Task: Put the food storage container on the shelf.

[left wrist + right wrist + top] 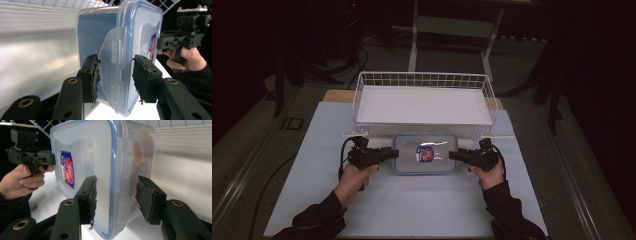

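Observation:
A clear food container point(411, 161) with a blue-rimmed lid and a red and blue label point(425, 153) lies on the white table point(412, 210), just in front of the wire basket. My left gripper point(394, 154) is at its left end. In the left gripper view the open jaws point(115, 75) straddle the container point(100, 32) at its latch flap point(112, 57). My right gripper point(453, 155) is at the right end. Its jaws point(116, 195) stand open on either side of the container's point(85, 150) rim, with gaps on both sides.
A white wire basket point(422, 75) with a white floor stands behind the container, along the table's far edge. The opposite hand and gripper appear beyond the container in each gripper view point(180, 40) point(30, 155). Dark floor and table legs surround the table.

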Demonstrator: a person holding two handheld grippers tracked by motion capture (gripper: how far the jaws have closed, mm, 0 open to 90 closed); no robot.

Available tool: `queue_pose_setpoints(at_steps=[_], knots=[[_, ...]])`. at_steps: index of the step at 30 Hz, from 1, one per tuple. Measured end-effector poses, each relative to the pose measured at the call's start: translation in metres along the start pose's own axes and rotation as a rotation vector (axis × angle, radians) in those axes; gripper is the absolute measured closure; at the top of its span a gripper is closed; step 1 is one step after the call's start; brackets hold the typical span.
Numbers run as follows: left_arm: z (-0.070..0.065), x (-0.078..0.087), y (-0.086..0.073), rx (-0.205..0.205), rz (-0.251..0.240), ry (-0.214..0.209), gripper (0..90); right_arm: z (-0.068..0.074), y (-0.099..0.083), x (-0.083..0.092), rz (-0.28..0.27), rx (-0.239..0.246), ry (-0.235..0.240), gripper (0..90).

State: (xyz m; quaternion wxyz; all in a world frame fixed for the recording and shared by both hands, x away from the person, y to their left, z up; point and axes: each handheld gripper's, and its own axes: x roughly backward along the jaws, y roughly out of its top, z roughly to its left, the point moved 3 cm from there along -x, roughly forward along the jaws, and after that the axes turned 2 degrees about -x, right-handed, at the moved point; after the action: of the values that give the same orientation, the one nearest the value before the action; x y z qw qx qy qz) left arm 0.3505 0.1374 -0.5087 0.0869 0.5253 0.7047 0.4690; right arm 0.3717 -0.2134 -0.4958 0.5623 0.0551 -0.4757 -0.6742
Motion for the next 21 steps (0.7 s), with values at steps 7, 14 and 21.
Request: queue_pose_setpoints(at_steps=[7, 14, 21], knots=[[0.003, -0.013, -0.003, -0.022, -0.023, 0.035, 54.0, -0.007, -0.001, -0.001, -0.019, 0.024, -0.036, 51.3], [0.006, -0.025, -0.002, -0.064, -0.047, 0.061, 52.6, -0.015, -0.001, -0.002, -0.046, 0.05, -0.06, 51.1], [0.009, -0.027, -0.001, -0.068, -0.052, 0.06, 52.2, -0.023, -0.001, -0.005, -0.049, 0.028, -0.051, 50.7]])
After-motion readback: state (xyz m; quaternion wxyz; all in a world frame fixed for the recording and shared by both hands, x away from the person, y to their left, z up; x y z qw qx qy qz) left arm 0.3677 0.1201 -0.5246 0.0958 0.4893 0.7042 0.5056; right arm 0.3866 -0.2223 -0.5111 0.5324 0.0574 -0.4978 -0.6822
